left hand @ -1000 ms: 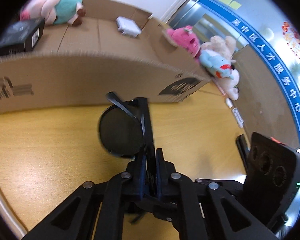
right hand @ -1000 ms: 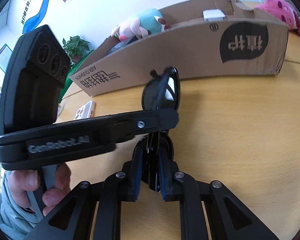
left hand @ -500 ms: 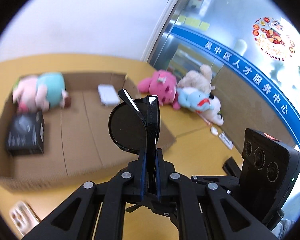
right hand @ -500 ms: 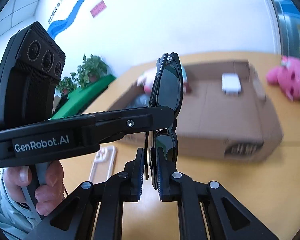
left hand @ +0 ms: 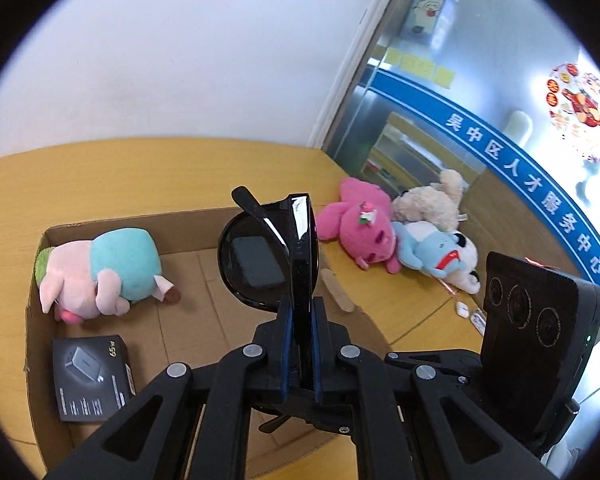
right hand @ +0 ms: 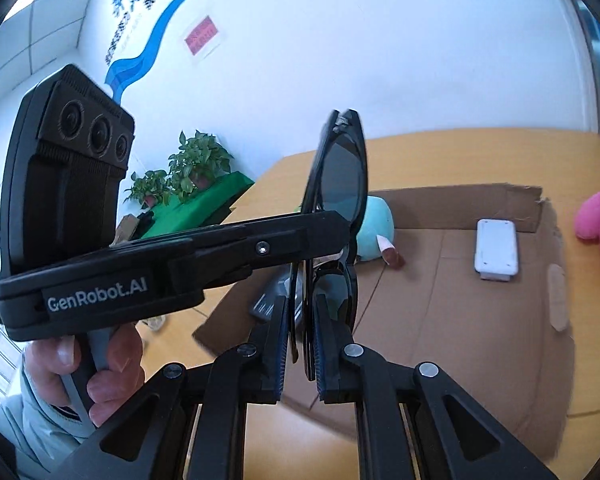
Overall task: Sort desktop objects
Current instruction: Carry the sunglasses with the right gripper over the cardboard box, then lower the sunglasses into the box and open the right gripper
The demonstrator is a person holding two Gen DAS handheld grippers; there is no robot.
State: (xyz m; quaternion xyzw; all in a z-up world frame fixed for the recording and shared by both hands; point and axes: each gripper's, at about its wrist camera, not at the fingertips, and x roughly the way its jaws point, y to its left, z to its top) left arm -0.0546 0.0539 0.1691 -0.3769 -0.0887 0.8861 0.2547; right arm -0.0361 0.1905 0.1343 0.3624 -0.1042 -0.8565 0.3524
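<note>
Black sunglasses (left hand: 268, 256) are held in the air by both grippers, above the open cardboard box (left hand: 188, 320). My left gripper (left hand: 300, 312) is shut on the sunglasses' frame. My right gripper (right hand: 302, 320) is shut on the same sunglasses (right hand: 340, 184), near one lens. The left gripper (right hand: 332, 228) crosses the right wrist view from the left. The box (right hand: 460, 320) holds a pink-and-teal plush pig (left hand: 100, 272), a black product box (left hand: 88, 376) and a white device (right hand: 496, 248).
The box lies on a yellow wooden table (left hand: 120, 176). Right of the box lie a pink plush (left hand: 360, 228), a beige plush (left hand: 432, 200) and a blue-and-white plush (left hand: 440, 256). Potted plants (right hand: 188, 168) stand beyond the table's left end.
Both grippers have lifted the sunglasses from just above the table in front of the box to high over the box. The box interior now shows below.
</note>
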